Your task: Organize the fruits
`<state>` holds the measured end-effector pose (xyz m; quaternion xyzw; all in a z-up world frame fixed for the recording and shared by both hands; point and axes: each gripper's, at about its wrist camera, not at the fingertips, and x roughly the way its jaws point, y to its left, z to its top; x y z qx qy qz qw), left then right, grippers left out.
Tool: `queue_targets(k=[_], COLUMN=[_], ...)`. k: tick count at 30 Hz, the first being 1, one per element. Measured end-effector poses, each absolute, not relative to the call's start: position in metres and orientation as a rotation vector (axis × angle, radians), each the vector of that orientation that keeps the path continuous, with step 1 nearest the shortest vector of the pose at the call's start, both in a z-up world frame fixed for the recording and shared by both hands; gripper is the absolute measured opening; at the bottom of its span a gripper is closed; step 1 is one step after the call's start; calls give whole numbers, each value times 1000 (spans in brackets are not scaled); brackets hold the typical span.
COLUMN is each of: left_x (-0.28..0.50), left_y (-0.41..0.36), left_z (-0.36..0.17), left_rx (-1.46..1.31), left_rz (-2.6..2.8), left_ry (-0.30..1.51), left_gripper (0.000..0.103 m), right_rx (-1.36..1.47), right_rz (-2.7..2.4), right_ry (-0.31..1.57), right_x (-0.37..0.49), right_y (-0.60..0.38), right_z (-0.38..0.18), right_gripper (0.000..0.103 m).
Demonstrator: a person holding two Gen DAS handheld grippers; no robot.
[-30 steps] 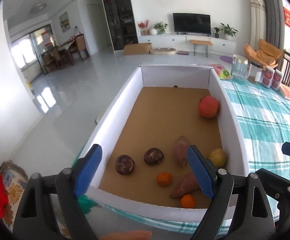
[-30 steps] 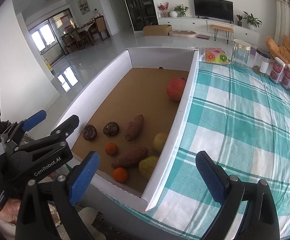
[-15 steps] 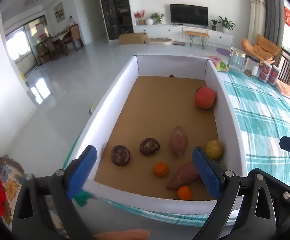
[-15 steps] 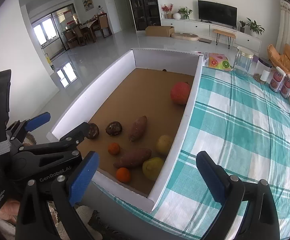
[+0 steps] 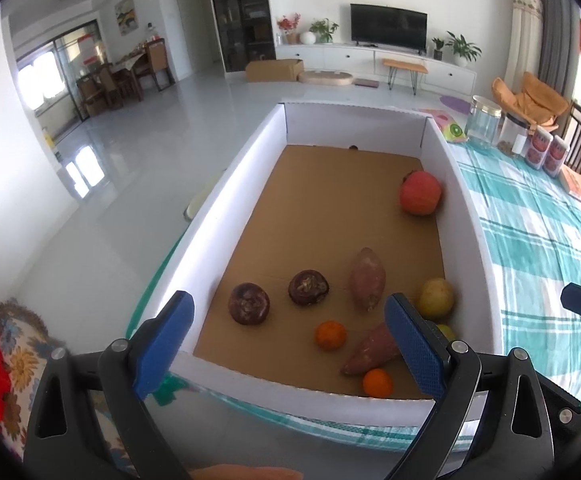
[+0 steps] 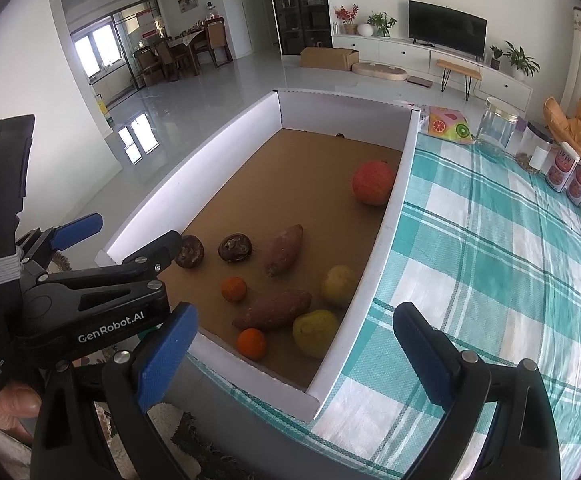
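Here both sets of tongs hang spread and empty at the near end of a wide shallow cardboard tray [image 5: 226, 216] with white walls and a plain brown floor, which sits on a bench draped in a teal-and-white checked woven cloth [image 6: 490, 264]. The left tongs [image 5: 286, 344], black frames with ribbed blue pads, frame the near produce; the right tongs [image 6: 294, 340] look over the tray's near right corner.

All the produce already lies inside the tray, loosely scattered and not grouped by kind. That fits either a sorting about to go on or a gathering into the tray just ended, so the pictures do not settle which step is in hand. Any pick would call for lowering the spread tongs over the tray wall and closing gently on one piece.

From left to right lie two dark brown, rough, round, flattish fruits [image 5: 249, 303] [image 5: 308, 287], a small smooth orange mandarin [image 5: 330, 335], a reddish-brown tapered sweet potato [image 5: 367, 279] lying lengthwise, a second sweet potato [image 5: 370, 350] lying slantwise, a second mandarin [image 5: 377, 383] by the near wall, and a dull yellow round fruit [image 5: 436, 298] against the right wall. A yellow-green apple-like fruit [image 6: 315, 333] shows clearly in the right view. Farther back, alone by the right wall, rests a large smooth red pomegranate [image 5: 420, 193]. The round ones would likely roll if nudged.
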<state>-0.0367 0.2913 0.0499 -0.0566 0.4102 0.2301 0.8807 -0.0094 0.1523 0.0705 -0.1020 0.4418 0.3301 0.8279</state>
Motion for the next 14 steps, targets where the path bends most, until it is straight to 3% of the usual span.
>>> queue_targets(k=[14], left_x=[-37], left_y=[293], left_z=[49], left_rx=[-124], left_rz=[469], left_ry=[861], left_gripper=[97], right_rx=[-212], right_rz=[701], right_ry=[937], right_x=[-10], right_y=[153], right_z=[70], right_gripper=[98])
